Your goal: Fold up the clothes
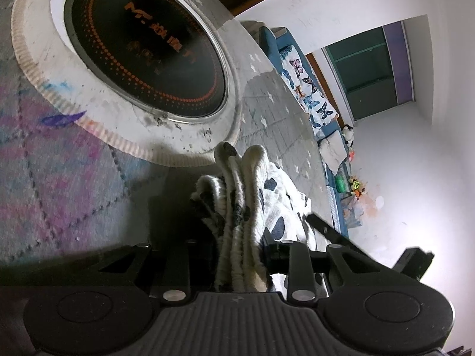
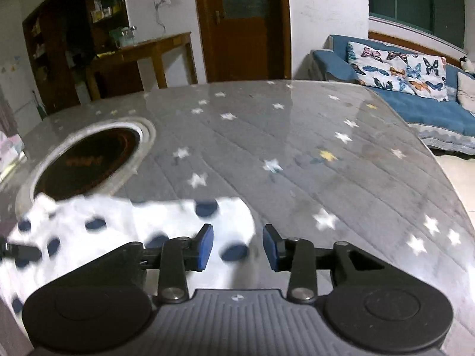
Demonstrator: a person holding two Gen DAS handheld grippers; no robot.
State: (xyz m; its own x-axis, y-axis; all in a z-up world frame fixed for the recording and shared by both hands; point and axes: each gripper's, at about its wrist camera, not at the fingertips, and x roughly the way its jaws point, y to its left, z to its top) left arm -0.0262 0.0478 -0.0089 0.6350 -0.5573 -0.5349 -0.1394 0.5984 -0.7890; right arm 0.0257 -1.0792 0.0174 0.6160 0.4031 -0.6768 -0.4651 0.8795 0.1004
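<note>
Clamping several bunched layers of the white, dark-spotted garment (image 1: pixel 252 204) between the fingers of the left gripper (image 1: pixel 237 243), ribbed hems sticking up past the tips and nearly touching the pale ribbed rim of the round induction cooktop (image 1: pixel 145 56) sunk into the counter (image 1: pixel 276 118). Trailing rightward from that grip, spotted cloth draping over the gripper's right linkage. Crowding the left side, the cooktop's dark glass disc; opening to the right, a strip of grey star-printed counter cover running up to the curved far edge, with a blue sofa (image 1: pixel 326 136) and butterfly cushions beyond it.

Hovering released, the right gripper (image 2: pixel 237 244), blue pads (image 2: pixel 204 246) standing apart with nothing between them, just above the garment's right edge (image 2: pixel 133 225). Lying flat on the counter (image 2: pixel 297 154) below and to the left of those fingers, the garment, blurred, its far left corner overlapping the cooktop rim (image 2: pixel 89 160). Stretching ahead and to the right, bare star-printed cover all the way to the rounded counter edge. Standing beyond that edge, a wooden door (image 2: pixel 240 23), a wooden side table (image 2: pixel 142 56) and the sofa (image 2: pixel 415 106).
</note>
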